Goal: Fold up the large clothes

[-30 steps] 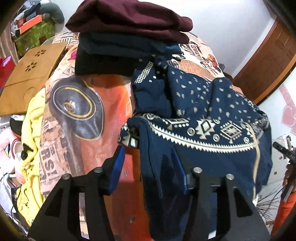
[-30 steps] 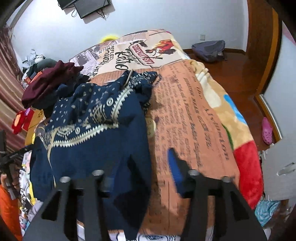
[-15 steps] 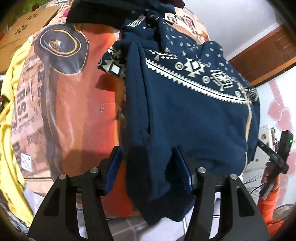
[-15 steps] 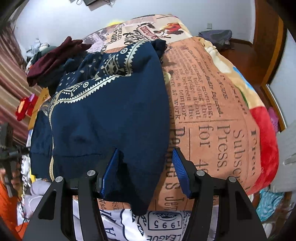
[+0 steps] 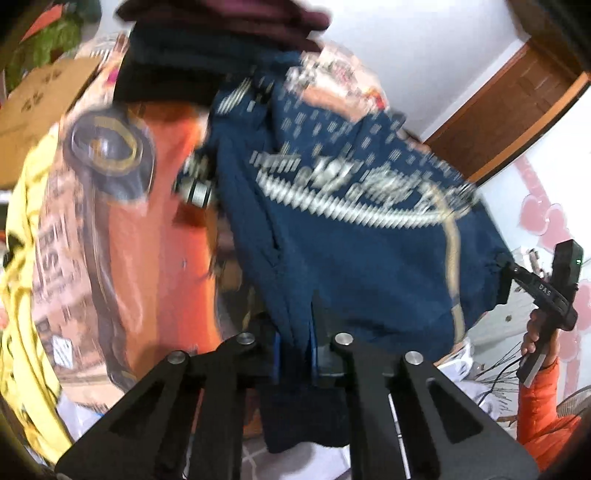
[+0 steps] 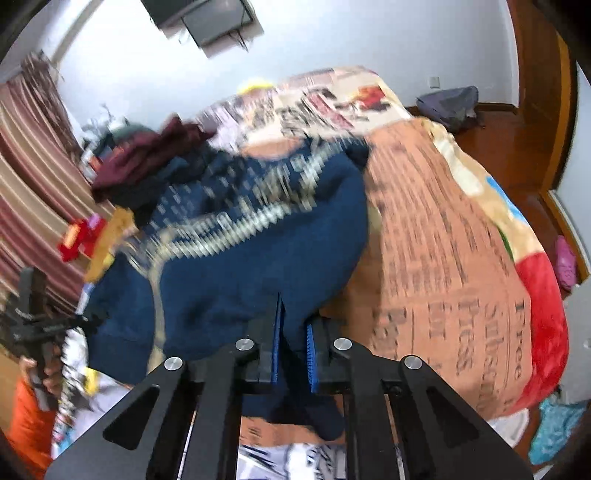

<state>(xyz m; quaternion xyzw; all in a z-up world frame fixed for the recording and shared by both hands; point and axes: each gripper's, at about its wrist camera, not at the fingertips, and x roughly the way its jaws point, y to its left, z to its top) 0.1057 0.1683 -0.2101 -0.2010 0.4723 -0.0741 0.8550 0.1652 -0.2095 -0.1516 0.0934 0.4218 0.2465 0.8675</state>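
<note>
While both grippers' fingers [image 5: 275, 343] [image 6: 275, 343] clamp the navy sweater [image 5: 369, 251], a newsprint-patterned bedspread [image 6: 443, 258] lies beneath.

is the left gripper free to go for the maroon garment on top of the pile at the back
Probably not: the left gripper has just closed on the navy sweater's hem, and the maroon garment lies beyond it.

The sweater [image 6: 258, 266] is being spread on the bed [image 6: 443, 258], its near edge hanging over the bed's 6 o'clock side. A pile of folded clothes [image 5: 207, 48] is being kept behind it, toward 11 o'clock.
</note>
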